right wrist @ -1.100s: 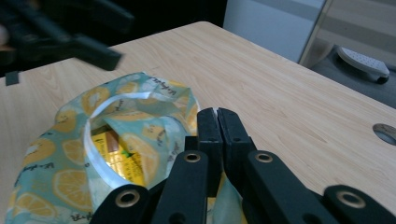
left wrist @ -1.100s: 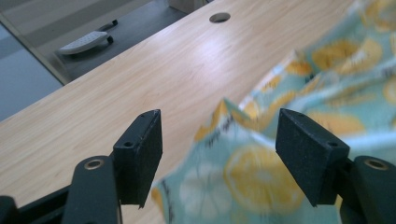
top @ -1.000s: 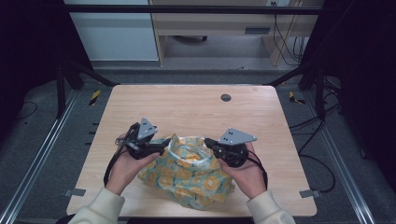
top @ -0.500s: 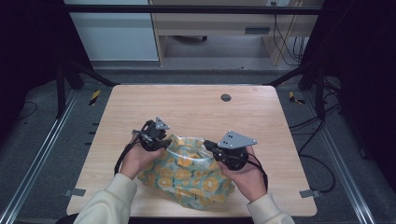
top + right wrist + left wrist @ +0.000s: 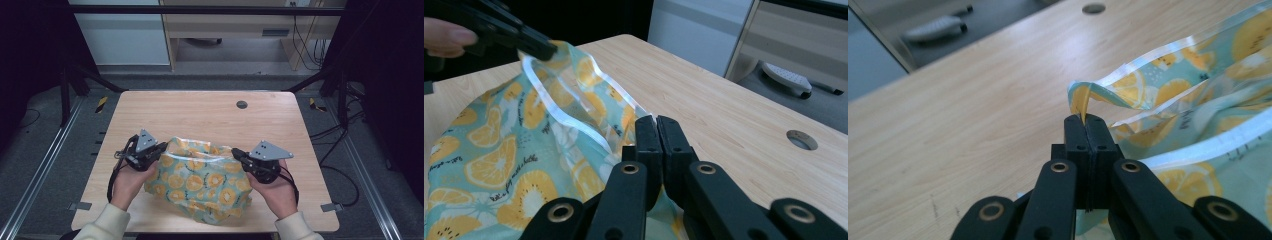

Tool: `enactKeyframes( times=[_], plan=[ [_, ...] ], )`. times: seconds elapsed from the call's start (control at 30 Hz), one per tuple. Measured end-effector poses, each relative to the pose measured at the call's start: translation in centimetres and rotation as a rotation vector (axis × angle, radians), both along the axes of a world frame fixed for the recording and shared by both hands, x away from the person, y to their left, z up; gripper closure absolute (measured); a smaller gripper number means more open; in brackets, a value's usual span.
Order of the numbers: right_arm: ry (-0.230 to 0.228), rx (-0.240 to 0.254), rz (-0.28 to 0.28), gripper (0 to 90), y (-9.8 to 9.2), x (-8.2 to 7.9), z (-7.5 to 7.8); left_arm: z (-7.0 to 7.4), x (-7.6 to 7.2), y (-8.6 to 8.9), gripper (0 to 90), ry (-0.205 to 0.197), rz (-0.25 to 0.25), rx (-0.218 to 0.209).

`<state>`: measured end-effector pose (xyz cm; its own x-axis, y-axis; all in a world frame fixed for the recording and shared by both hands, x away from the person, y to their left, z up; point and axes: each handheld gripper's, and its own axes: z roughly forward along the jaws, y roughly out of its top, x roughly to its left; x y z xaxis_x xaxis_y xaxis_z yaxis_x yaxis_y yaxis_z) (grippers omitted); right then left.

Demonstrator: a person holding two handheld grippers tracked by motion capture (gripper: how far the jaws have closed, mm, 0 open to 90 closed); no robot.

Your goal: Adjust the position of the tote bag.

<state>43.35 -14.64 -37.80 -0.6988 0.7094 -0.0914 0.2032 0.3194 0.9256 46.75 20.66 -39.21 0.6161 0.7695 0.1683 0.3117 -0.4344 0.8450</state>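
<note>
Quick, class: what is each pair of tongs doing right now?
Left tongs: shut on the rim of the orange-print bag.
Right tongs: shut on the bag's opposite rim.

Bare table (image 5: pixel 200 112) beyond the bag (image 5: pixel 200 182), small round grommet (image 5: pixel 241 104) near far edge, side margins open

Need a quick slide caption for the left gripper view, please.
Left gripper shut on the rim of the lemon-print bag, above the wooden table.
</note>
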Motion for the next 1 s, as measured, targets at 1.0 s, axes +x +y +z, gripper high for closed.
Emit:
enactKeyframes(
  times=[1.0],
  plan=[
    [0.141,0.008,0.025,88.2,-1.8,-4.4,-6.9,-6.2,-6.8,0.5,90.0,0.129,-0.211,0.045]
  ],
)
